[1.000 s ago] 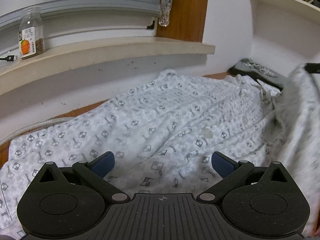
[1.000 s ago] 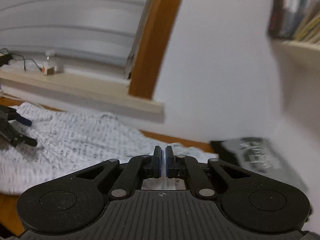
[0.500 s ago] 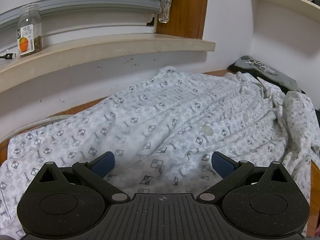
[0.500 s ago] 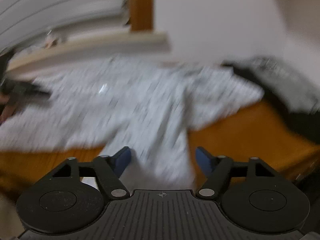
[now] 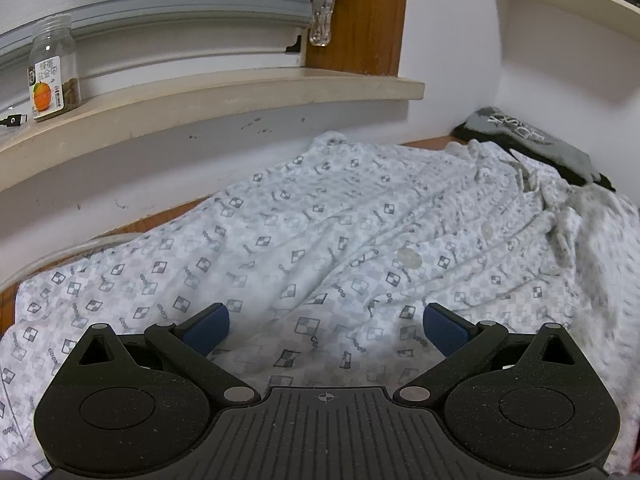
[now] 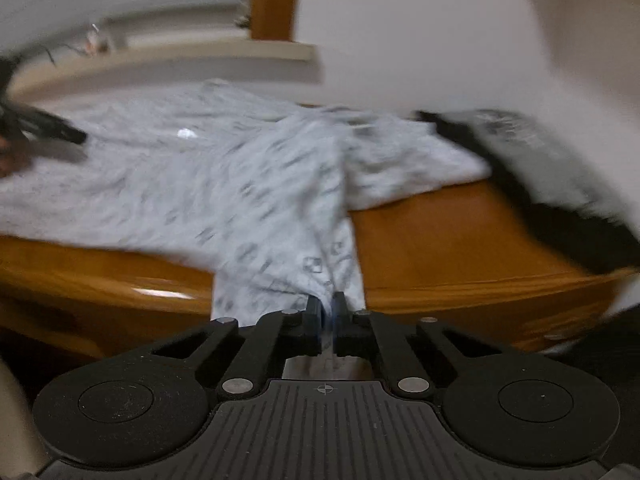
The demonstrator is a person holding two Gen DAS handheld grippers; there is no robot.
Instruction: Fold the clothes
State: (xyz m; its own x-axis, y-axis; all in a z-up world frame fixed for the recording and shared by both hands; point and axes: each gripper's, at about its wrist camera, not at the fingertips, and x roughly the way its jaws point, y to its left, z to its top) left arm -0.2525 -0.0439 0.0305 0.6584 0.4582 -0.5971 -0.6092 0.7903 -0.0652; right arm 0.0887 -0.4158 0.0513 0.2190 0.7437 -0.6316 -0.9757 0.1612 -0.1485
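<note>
Right wrist view shows the shirt (image 6: 224,184) lying spread on the wooden table (image 6: 460,236), its long way running left to right, one part (maybe a sleeve) hanging toward the near edge. The right gripper (image 6: 327,312) is pinched tight on that part, so I think it wants folding over the shirt. The left gripper (image 5: 326,326) hovers wide open over the cloth, holding nothing.

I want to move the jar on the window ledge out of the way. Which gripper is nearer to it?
Left. The left gripper hovers open over the patterned shirt, below the jar on the ledge. The right gripper is at the table's front edge, clamping the shirt's hanging part.
</note>
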